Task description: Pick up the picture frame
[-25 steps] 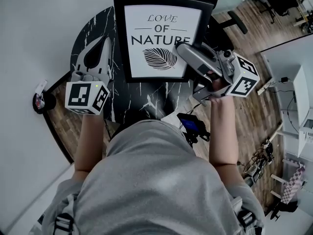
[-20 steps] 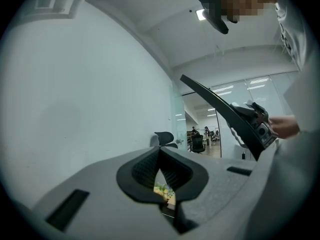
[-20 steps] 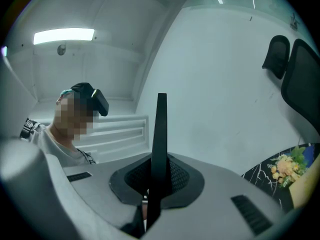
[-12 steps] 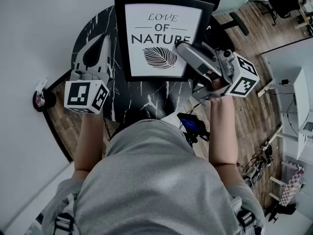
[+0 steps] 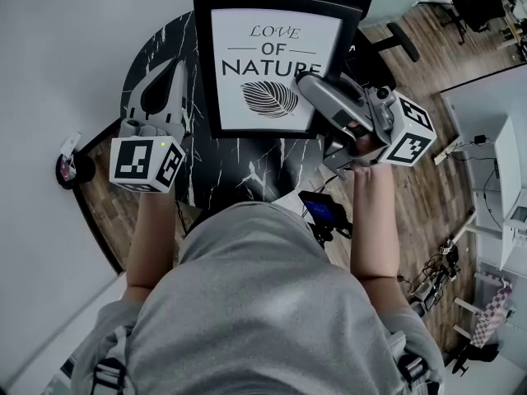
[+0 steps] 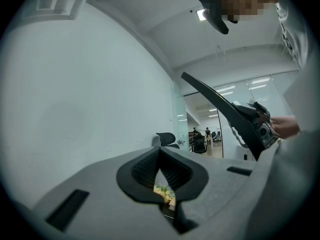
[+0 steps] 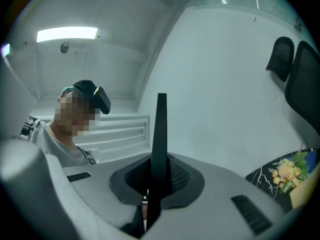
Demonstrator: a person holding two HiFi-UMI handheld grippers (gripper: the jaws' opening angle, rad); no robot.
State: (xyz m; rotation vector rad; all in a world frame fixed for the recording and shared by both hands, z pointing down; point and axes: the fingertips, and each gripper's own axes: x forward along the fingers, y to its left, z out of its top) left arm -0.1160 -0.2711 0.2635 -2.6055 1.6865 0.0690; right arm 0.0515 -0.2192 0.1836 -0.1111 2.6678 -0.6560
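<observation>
We read "LOVE OF NATURE" on the print in the picture frame (image 5: 272, 66). LOVE's thin italics up top, OF sits between two dashes, NATURE's big and bold.

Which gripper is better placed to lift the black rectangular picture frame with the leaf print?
Right. The right gripper is shut on the right edge of the black picture frame. The left gripper is shut and empty, apart from the frame.

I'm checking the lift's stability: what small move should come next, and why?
Probably open the left gripper and steady the left edge of the picture frame: only the right gripper clamps it, at its right side, while the left is shut and empty.
</observation>
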